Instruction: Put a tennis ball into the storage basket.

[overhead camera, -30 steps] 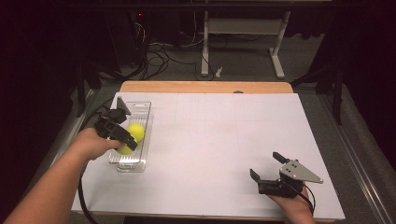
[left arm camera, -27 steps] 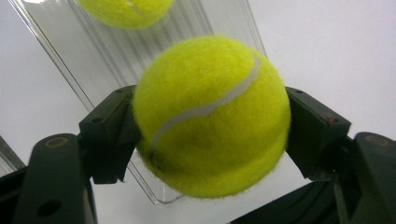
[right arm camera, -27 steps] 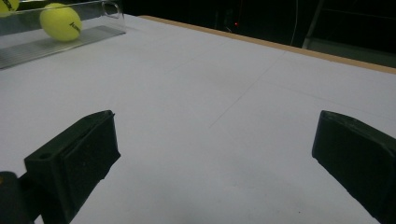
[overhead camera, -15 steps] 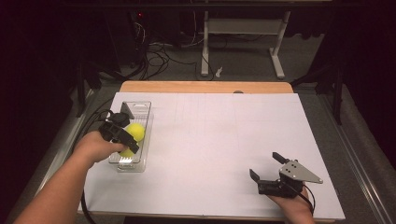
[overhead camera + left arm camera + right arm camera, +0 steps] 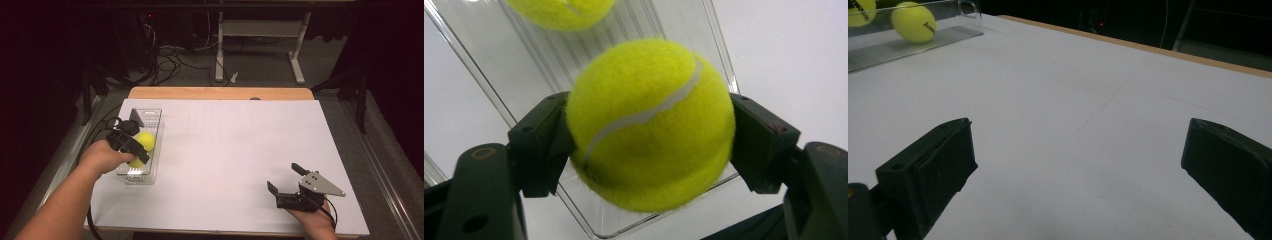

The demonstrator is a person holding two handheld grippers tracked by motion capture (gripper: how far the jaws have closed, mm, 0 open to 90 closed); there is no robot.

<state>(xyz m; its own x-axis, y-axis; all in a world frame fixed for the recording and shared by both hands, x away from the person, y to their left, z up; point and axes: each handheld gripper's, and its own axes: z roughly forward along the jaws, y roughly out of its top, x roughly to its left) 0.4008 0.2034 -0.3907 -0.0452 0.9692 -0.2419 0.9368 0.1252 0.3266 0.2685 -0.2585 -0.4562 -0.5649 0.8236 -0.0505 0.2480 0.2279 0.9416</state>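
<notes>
Across the middle of my high view lies the wide white-topped bench with a pale wooden far edge (image 5: 240, 150), the largest thing I see. On its left part sits a long clear plastic tray with a ribbed floor (image 5: 152, 117), its length running away from me.

Next in size are my two tools. I see my left gripper (image 5: 131, 145), black, with a cable trailing off the left side of the bench, over the near half of the tray. From the left gripper view, its fingers (image 5: 540, 142) are clenched on a fuzzy yellow-green tennis ball with a curved white seam (image 5: 651, 125): one pad presses on each side of the ball, and the tray's floor shows beneath it. I cannot tell whether the ball touches that floor. My right gripper (image 5: 289, 184) rests low at the near right of the bench, well apart from the tray, with a grey three-cornered plate on top. Its fingers (image 5: 943, 155) are released, spread wide, with bare white bench between them.

Smallest is a second yellow-green tennis ball (image 5: 145, 140), lying in the tray just beyond the gripped one; the left gripper view shows its lower edge at the top of the frame.
</notes>
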